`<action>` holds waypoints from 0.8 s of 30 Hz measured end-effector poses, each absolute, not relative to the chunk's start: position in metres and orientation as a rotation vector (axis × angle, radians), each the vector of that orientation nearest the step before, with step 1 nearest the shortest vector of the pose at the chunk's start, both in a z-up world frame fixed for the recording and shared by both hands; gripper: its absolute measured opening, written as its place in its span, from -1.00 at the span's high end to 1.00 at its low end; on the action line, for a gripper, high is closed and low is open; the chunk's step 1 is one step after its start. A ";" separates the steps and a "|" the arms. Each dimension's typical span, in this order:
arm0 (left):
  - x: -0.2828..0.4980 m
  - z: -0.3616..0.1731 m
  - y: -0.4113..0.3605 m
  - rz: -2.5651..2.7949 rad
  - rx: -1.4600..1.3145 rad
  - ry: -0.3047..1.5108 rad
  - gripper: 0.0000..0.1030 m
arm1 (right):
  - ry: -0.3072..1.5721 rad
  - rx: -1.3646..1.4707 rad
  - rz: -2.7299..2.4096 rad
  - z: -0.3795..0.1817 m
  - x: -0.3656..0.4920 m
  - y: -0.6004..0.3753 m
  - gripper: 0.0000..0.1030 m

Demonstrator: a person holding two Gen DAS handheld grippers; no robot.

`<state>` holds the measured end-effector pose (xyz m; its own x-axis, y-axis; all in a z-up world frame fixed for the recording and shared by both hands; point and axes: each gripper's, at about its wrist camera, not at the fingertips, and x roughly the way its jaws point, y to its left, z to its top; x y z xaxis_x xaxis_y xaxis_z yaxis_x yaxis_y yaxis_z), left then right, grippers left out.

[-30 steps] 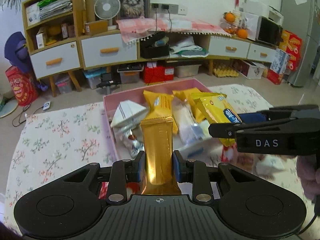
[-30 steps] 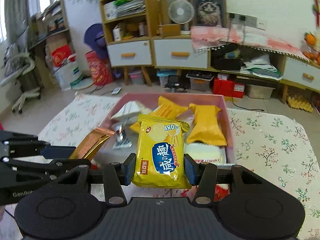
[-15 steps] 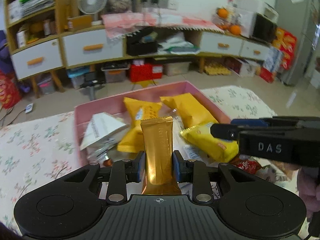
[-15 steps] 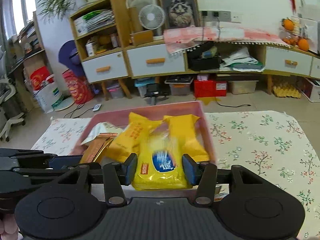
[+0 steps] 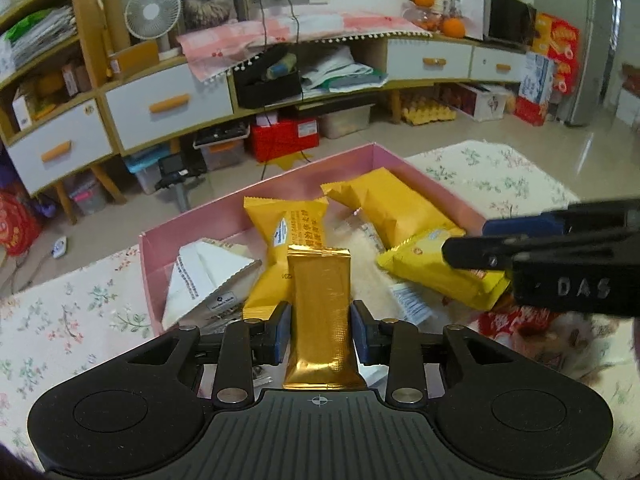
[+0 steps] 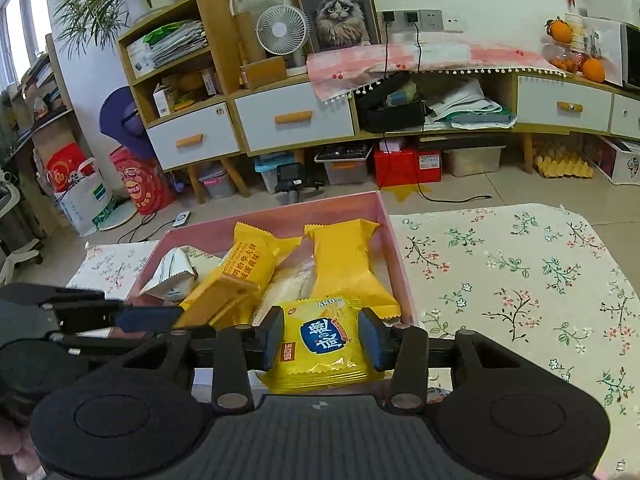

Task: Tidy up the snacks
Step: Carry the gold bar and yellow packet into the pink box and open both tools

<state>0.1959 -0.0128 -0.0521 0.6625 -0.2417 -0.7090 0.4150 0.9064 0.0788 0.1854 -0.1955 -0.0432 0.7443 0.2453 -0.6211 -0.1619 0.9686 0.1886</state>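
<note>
A pink box (image 5: 256, 200) on the floral cloth holds several snacks: yellow packets (image 5: 296, 236), a white packet (image 5: 208, 276) and a clear one. My left gripper (image 5: 320, 330) is shut on a gold foil bar (image 5: 320, 304), held over the box's near edge. My right gripper (image 6: 320, 342) is shut on a yellow packet with a blue label (image 6: 320, 344), held over the box's (image 6: 280, 212) near right part. That packet (image 5: 440, 272) and the right gripper's fingers (image 5: 540, 244) also show in the left wrist view. The left gripper's fingers (image 6: 80, 316) show at the left of the right wrist view.
The floral cloth (image 6: 520, 280) covers the table around the box. Red wrappers (image 5: 516, 316) lie on the cloth right of the box. Behind the table stand a low cabinet with drawers (image 6: 296, 120), a shelf, a fan (image 6: 282, 30) and floor clutter.
Both grippers have moved forward and lower over the pink box with their snacks still held. The yellow packet now sits lower, close above the snacks in the box.
</note>
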 end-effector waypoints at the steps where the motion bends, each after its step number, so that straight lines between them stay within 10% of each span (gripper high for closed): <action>1: 0.194 -0.053 -0.014 -0.366 0.275 0.754 0.38 | 0.696 0.121 0.225 -0.043 0.185 -0.196 0.71; 14: 0.192 -0.057 -0.006 -0.284 0.382 0.760 0.34 | 0.677 0.080 0.239 -0.035 0.180 -0.192 0.56; 24: 0.182 -0.051 0.004 -0.310 0.247 0.786 -0.09 | 0.685 0.060 0.253 -0.034 0.176 -0.191 0.37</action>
